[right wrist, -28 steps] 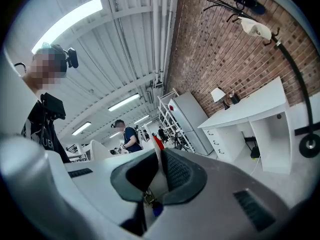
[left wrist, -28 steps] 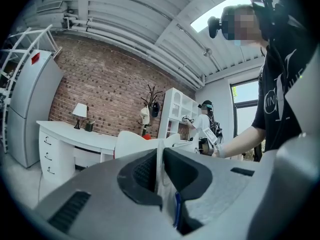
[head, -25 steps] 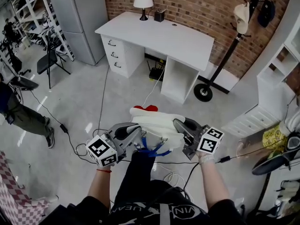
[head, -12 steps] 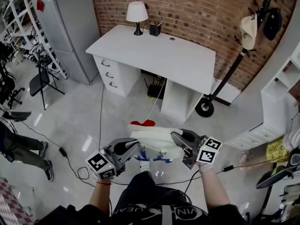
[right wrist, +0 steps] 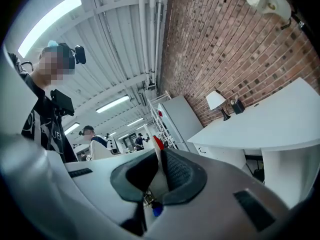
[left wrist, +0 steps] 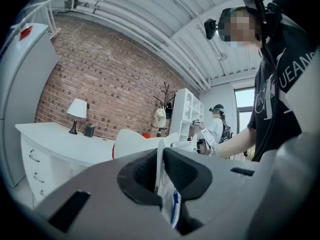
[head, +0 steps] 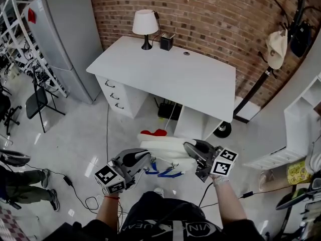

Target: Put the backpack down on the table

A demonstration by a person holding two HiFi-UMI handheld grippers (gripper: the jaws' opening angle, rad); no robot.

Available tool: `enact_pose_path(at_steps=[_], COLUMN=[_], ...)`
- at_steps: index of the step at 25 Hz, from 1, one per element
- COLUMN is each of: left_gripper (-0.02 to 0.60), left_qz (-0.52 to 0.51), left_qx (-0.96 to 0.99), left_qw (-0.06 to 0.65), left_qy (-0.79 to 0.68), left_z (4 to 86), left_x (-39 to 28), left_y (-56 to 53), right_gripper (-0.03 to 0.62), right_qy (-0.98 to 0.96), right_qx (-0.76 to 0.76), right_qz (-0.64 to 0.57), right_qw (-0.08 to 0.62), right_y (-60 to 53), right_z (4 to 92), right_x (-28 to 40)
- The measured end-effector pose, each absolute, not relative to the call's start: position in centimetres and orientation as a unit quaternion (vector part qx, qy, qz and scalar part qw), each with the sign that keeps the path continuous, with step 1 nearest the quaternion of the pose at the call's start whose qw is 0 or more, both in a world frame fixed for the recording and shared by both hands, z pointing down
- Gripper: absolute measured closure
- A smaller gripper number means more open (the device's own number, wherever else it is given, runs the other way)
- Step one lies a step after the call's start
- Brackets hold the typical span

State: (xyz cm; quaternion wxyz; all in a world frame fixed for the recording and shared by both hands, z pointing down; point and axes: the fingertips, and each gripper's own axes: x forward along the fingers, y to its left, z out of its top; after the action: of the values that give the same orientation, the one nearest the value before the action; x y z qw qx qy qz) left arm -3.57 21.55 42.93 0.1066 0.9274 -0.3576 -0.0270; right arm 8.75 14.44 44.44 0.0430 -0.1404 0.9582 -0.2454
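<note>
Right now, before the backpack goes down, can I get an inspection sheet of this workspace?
Surface: white table, set against the brick wall.
Job's things: white backpack, carried in the air over the floor, short of the table.
Clutter: lamp and small dark box at the table's back edge.
Grippers: left gripper and right gripper each shut on backpack fabric.
Cables: cable trailing across the floor; more under the table.
Surroundings: grey cabinet, coat stand.

White backpack (head: 168, 147), red trim, blue straps dangling: pinched between left claw (head: 146, 156) and right claw (head: 189, 147). White table (head: 165, 74) ahead, not touching.
</note>
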Motion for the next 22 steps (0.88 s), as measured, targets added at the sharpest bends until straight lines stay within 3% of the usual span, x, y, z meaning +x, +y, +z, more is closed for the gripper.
enact_pose_path(at_steps=[22], left_gripper=[0.551], left_qz=[-0.02], left_qx=[0.926], left_qw=[0.102], left_qy=[-0.363], left_z=[43.6], left_x=[-6.1], left_y=[-0.3], right_gripper=[0.565], right_qy=[0.953], right_qx=[-0.157], right_qz=[-0.253], right_qw=[0.053], right_y=[-6.9], right_z=[44.9], right_x=[6.6])
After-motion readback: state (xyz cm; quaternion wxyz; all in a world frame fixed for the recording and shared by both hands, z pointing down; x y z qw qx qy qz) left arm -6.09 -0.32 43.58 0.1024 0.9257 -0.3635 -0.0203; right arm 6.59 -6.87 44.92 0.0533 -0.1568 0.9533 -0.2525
